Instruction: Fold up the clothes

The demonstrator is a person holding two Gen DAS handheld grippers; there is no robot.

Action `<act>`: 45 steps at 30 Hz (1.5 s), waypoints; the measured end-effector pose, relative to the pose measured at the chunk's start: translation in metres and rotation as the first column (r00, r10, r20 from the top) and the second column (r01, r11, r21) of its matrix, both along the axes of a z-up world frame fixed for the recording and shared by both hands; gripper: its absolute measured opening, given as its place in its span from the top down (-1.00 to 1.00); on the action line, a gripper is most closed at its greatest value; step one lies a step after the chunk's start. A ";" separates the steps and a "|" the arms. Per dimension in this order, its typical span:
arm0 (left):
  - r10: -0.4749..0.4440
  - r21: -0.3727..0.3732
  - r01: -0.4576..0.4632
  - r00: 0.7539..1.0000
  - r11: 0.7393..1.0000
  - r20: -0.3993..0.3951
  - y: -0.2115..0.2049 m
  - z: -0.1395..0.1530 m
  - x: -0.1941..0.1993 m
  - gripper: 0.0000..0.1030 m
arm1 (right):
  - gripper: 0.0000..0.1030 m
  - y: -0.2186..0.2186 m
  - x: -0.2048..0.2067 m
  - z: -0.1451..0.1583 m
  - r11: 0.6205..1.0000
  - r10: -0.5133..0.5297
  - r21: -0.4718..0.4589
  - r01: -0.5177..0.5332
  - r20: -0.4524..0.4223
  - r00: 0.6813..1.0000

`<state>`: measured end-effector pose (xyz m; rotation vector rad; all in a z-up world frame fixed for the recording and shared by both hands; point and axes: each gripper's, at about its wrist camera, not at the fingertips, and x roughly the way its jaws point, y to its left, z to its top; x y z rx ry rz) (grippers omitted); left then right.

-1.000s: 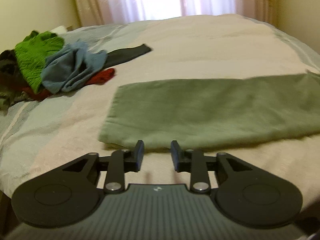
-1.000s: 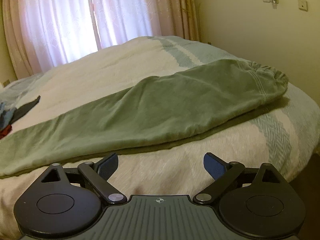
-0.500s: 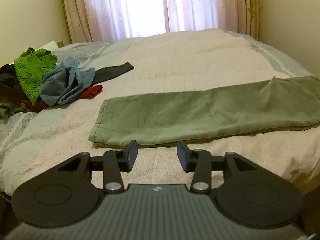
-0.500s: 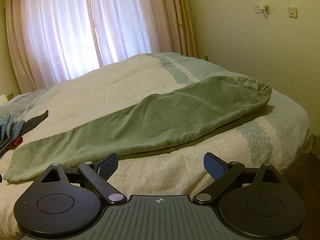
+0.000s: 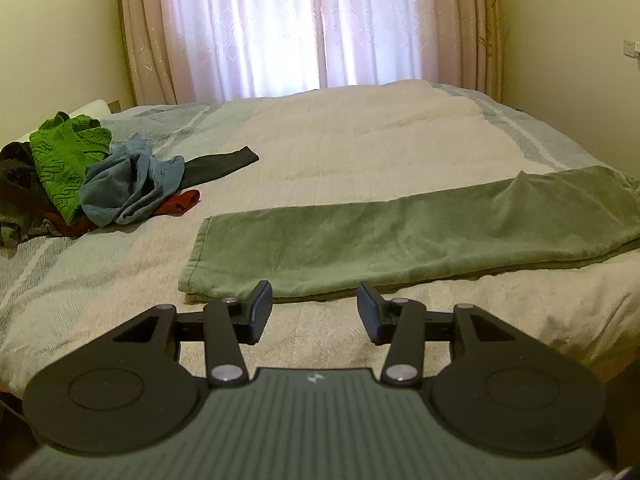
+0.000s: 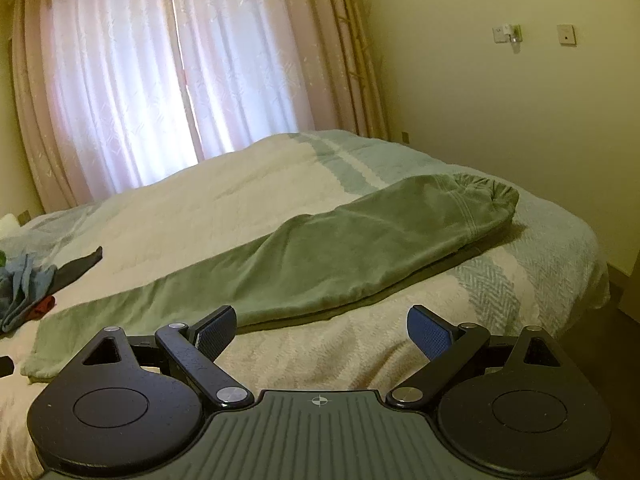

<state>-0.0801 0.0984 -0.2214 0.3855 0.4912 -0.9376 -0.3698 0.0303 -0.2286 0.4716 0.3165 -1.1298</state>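
From the left wrist, the left gripper (image 5: 314,310) hangs over the near edge of the bed (image 5: 360,140), jaws apart with nothing between them; just beyond lie the green trousers (image 5: 400,236), folded lengthwise and flat on the cover; a pile of clothes (image 5: 92,176) sits well to the left. From the right wrist, the right gripper (image 6: 322,330) has its jaws wide apart and empty; the trousers (image 6: 320,256) stretch across the bed, waistband (image 6: 490,196) at the far right.
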 end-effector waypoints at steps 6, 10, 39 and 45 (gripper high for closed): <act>0.012 0.025 -0.012 1.000 1.000 0.010 -0.009 -0.004 0.001 0.17 | -0.84 -0.017 0.006 -0.010 1.000 0.015 0.027 -0.015 0.008 1.000; 0.019 0.062 -0.020 1.000 0.998 0.013 -0.022 -0.014 0.005 0.15 | -0.84 -0.033 0.012 -0.022 0.998 0.024 0.056 -0.025 0.003 1.000; 0.171 -0.218 -0.468 0.656 0.856 -0.736 -0.016 -0.143 0.169 -0.27 | -0.84 -0.046 0.189 -0.092 0.920 0.340 -0.116 -0.375 -0.242 0.909; 0.173 -0.234 -0.502 0.636 0.833 -0.752 -0.016 -0.151 0.177 -0.27 | -0.84 -0.043 0.214 -0.104 0.904 0.362 -0.131 -0.407 -0.274 0.891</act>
